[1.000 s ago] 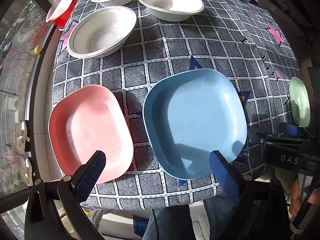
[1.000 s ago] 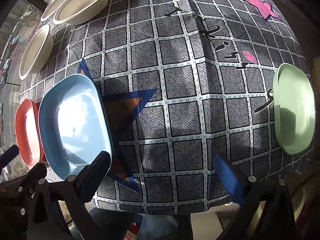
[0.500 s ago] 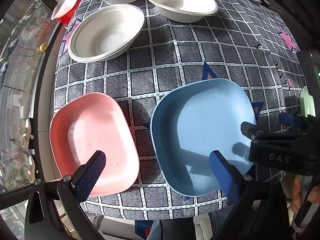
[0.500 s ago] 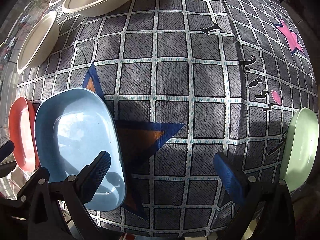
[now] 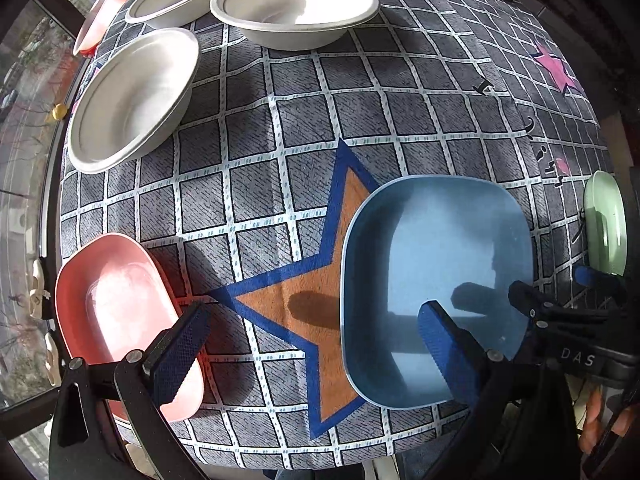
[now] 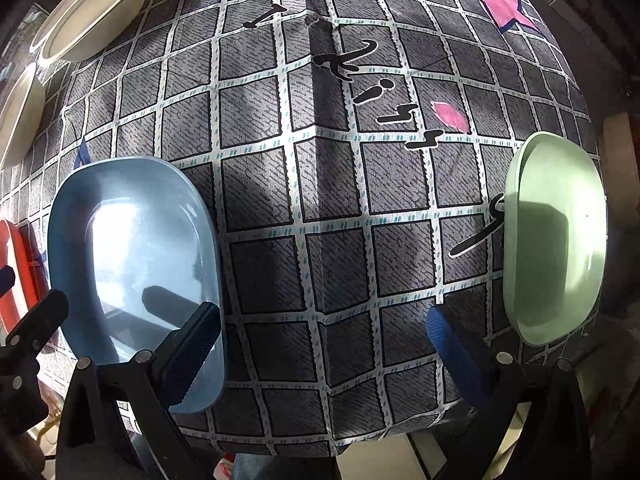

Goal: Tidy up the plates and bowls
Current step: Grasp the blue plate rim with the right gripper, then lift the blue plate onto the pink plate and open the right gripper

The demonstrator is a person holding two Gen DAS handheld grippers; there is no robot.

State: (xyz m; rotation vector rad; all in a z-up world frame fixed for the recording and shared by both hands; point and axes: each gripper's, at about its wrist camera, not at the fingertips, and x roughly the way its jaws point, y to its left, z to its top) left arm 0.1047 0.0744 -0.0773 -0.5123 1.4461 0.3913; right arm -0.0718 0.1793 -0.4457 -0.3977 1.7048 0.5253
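- Left wrist view: the left tongs [image 5: 312,344] stand wide open and hold nothing. One blue pad lies over the near edge of the pink plate [image 5: 120,320], the other over the near part of the blue plate [image 5: 436,288]; the bare cloth with the orange star lies between them.
- Contact between the pads and either plate cannot be confirmed from this view; the shadows on the cloth and in the blue plate suggest the pads hang above.
- Right wrist view: the right tongs [image 6: 320,344] are likewise spread, gripping nothing. Their left pad overlaps the near right rim of the blue plate [image 6: 132,264]; the right pad lies near the green plate [image 6: 556,240], apart from it.
- Location of task items: the three coloured plates lie in a row along the near edge of the desk [image 5: 360,112], pink at left, blue in the middle, green at right, the green one well apart from the blue. Three white bowls [image 5: 132,100] sit separately at the far left, none nested. A red dish [image 5: 96,20] is partly visible at the far left corner.
- Judgement: nothing is stacked yet. The plates lie near the edge, within easy reach of both tongs, and the blue plate, flanked by pads of both, appears the likeliest next pick.
- Risk: the plate rims are shallow and smooth; a one-sided pinch may tip the plate.
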